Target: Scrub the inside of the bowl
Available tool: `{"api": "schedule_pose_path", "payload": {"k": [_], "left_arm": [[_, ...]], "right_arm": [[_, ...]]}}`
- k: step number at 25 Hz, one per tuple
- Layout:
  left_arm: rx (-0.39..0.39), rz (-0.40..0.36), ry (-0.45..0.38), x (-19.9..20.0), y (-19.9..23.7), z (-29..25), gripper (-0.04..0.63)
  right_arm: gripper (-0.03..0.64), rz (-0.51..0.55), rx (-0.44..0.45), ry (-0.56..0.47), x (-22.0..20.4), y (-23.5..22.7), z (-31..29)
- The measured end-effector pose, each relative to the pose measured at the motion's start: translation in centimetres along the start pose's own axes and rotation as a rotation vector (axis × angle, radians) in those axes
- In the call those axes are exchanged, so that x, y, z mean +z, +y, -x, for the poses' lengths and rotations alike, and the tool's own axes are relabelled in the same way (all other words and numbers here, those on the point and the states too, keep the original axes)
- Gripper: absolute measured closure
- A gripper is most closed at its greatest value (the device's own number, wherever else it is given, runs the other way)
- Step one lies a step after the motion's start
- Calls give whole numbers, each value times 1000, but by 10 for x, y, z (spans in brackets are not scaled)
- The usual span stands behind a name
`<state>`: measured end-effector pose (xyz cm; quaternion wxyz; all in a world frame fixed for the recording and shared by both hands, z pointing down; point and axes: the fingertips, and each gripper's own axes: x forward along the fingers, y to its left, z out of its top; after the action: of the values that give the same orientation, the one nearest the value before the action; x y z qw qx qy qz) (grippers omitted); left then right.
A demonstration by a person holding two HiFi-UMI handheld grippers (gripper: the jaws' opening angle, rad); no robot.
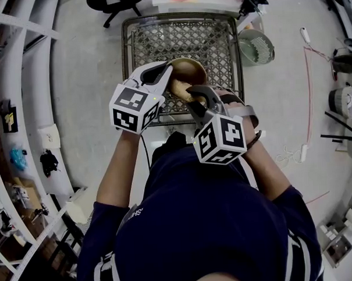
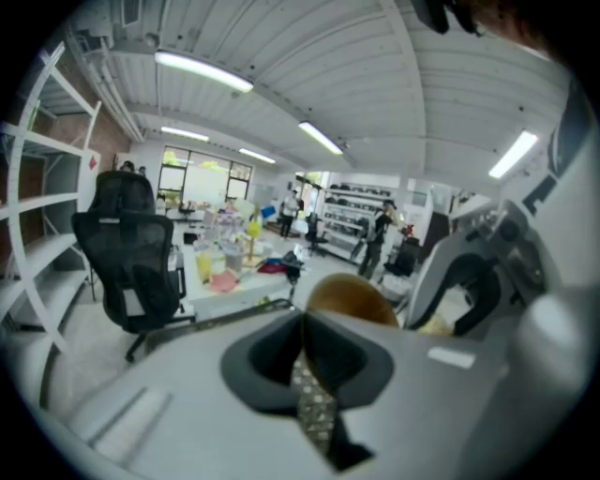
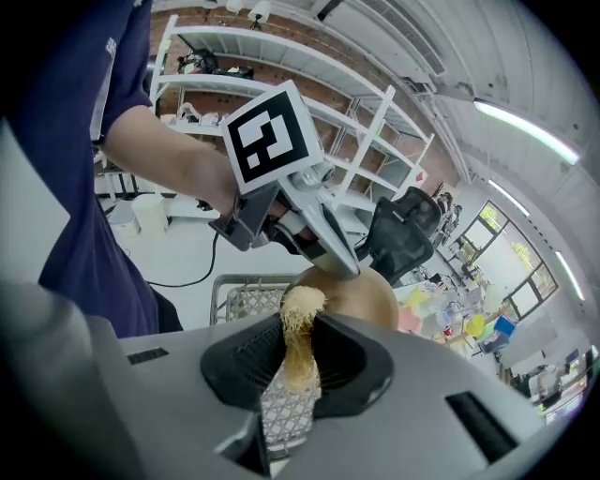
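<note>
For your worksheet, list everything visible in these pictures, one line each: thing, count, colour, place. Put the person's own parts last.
bowl: one, brown, held above the wire basket
brush: one, straw-coloured, against the bowl
wire basket: one, grey metal, below the bowl
round ribbed container: one, pale green, right of the basket
office chair: one, black, beyond the basket
shelving: white, at left
left gripper: one, grey-white, shut on the bowl's rim
right gripper: one, grey, shut on the brush
</note>
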<state>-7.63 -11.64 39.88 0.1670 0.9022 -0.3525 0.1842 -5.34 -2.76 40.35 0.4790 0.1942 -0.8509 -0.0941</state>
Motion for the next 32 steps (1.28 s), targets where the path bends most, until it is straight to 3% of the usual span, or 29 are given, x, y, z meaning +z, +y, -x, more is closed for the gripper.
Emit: {"api": "schedule_pose_path", "payload": {"k": [3, 6, 10, 15, 21, 25, 32], "left_arm": [[-1, -10, 31, -9, 0, -1, 580], [-5, -57, 72, -18, -6, -5, 581], [-43, -69, 114, -27, -13, -8, 581], [-69, -109, 137, -27, -21, -14, 581], [-5, -80, 108, -18, 0, -8, 581], [12, -45, 63, -9, 4, -6, 581], [-6, -19, 34, -5, -3, -8, 581]], "right_arm": [[548, 32, 14, 78, -16, -3, -1], [548, 55, -51, 120, -24, -19, 1], [548, 71, -130, 94, -19, -39, 7], [548, 122, -150, 63, -11, -41, 5], [548, 62, -93, 113, -26, -31, 1], [548, 73, -15, 61, -13, -6, -3], [548, 41, -7, -11, 2, -4, -5]]}}
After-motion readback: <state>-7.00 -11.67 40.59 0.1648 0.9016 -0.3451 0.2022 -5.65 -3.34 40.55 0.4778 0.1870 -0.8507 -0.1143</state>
